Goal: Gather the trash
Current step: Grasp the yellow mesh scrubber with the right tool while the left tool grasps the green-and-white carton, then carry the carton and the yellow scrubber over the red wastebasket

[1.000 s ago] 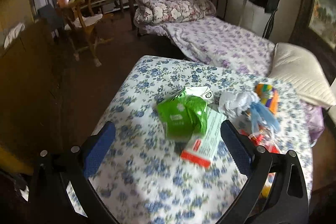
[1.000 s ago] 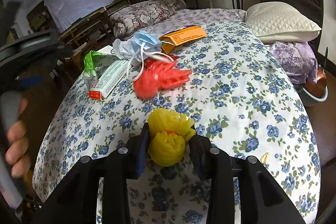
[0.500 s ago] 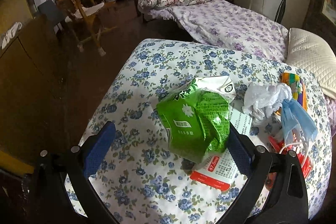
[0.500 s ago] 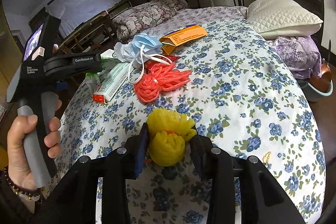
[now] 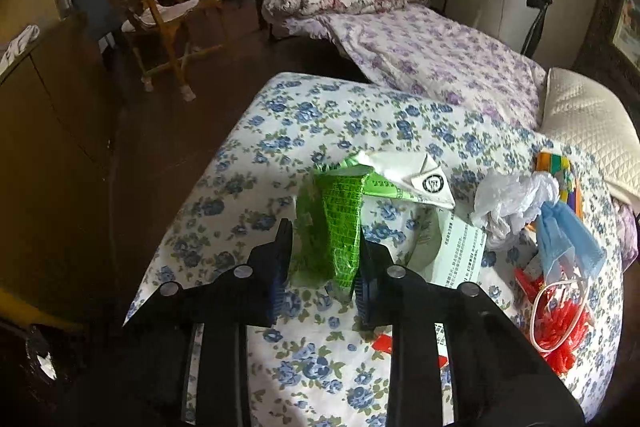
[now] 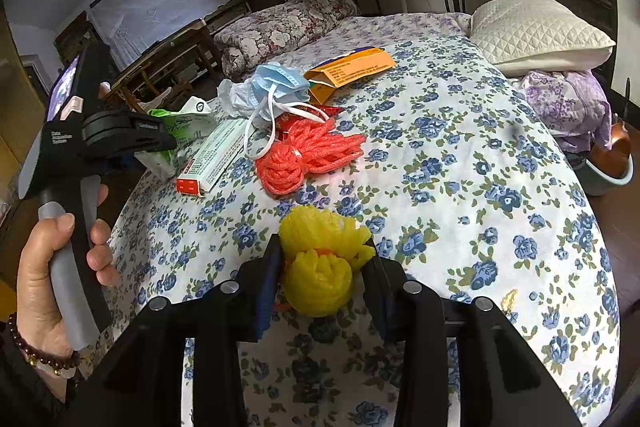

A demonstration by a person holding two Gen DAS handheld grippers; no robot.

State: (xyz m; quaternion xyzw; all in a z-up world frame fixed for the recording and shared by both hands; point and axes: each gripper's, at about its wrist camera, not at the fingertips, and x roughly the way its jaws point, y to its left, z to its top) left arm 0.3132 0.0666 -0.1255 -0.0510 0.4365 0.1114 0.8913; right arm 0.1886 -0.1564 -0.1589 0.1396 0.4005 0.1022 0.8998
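**Both tongs clamped on trash**

The left tongs (image 5: 324,263) have just closed on the green wrapper (image 5: 332,223), its printing too small to read, above the bed (image 6: 460,163). The right tongs (image 6: 324,267) pinch yellow netting (image 6: 318,259). The left handle (image 6: 60,147) reads "Data Acquisition System".

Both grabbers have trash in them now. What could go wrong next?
1. The left gripper has just closed its jaws on the green wrapper, which is thin and crumpled, so it might slip out when lifted.
2. The box lies tucked against that wrapper and might get dragged along.
3. The right gripper squeezes a squashy yellow net; part bulges beyond the jaws, so it could pop free.
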